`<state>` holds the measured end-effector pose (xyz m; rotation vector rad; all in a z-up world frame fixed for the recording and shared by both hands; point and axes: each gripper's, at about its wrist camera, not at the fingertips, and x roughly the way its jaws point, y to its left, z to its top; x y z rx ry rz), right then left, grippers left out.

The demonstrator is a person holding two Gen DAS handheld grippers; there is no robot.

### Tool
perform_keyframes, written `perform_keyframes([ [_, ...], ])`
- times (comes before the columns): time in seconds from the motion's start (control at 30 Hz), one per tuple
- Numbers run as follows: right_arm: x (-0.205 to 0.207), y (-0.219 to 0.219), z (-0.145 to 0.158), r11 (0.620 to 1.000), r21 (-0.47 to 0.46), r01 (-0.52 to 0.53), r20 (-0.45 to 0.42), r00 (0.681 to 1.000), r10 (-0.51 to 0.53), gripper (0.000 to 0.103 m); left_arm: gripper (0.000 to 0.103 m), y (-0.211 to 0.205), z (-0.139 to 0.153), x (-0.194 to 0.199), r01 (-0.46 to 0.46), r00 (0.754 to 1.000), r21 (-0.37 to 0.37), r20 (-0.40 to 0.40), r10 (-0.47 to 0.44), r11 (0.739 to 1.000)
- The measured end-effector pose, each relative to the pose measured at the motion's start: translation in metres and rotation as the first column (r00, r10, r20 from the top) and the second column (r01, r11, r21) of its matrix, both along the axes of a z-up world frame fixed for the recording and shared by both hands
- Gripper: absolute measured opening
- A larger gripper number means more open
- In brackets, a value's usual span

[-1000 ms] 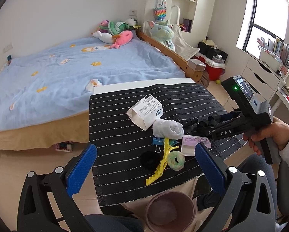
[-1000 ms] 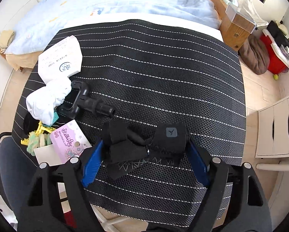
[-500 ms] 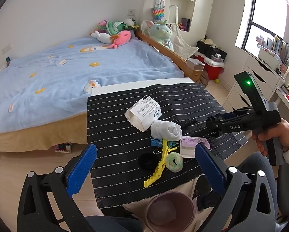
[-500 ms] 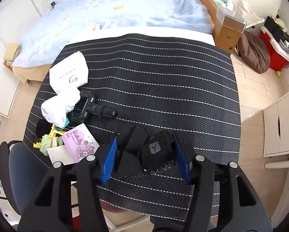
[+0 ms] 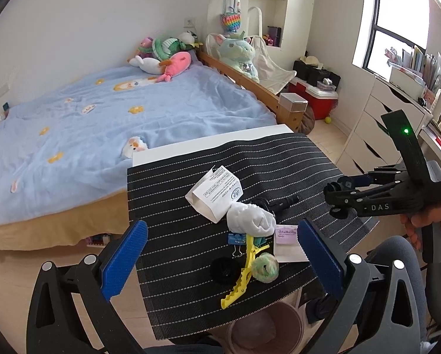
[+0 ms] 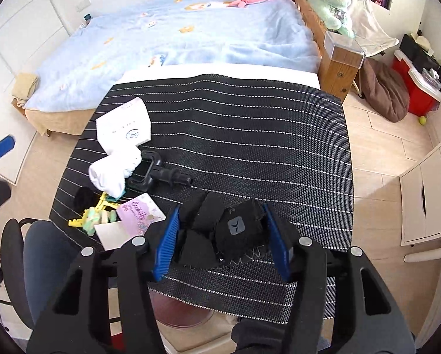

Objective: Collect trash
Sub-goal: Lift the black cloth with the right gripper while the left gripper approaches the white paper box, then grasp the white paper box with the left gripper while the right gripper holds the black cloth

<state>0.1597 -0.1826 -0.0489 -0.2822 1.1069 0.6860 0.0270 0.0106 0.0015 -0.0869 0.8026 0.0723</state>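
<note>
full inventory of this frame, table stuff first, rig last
striped mat: 1, black with white lines, covers table
paper packet: 1, white, mat's left part
sock bundle: 1, white, below packet
black handle part: 1, beside sock
hair clip: 1, yellow, near edge
scrunchie: 1, green, by clip
hair tie: 1, black, left of clip
binder clip: 1, blue
card: 1, pink
bin: 1, pink, under table
black fabric bundle: 1, gripped
left tongs: open
right tongs: shut on bundle
</note>
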Motion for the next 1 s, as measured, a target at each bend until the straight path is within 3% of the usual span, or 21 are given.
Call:
perform_keyframes([
  [0.27, -0.003, -0.001, 0.009, 1.0, 0.015, -0.007, 0.015, 1.0, 0.007, 0.055, 0.097, 0.009, 0.005, 0.038, -0.024, 0.999, -0.027, -0.049, 0.023, 0.999],
  [0.6, -0.004, -0.004, 0.015, 0.999, 0.033, -0.005, 0.023, 1.0, 0.004, 0.055, 0.097, 0.02, -0.015, 0.089, -0.153, 0.976, -0.084, -0.166, 0.138, 0.985],
  [0.83, -0.004, -0.005, 0.017, 0.999, 0.037, -0.005, 0.029, 1.0, 0.004, 0.055, 0.097, 0.03, -0.044, 0.118, -0.292, 0.931, -0.131, -0.267, 0.25, 0.947],
  [1.0, -0.003, -0.007, 0.016, 0.999, 0.04, -0.002, 0.028, 1.0, 0.001, 0.055, 0.097, 0.037, -0.065, 0.132, -0.418, 0.872, -0.174, -0.353, 0.34, 0.892],
])
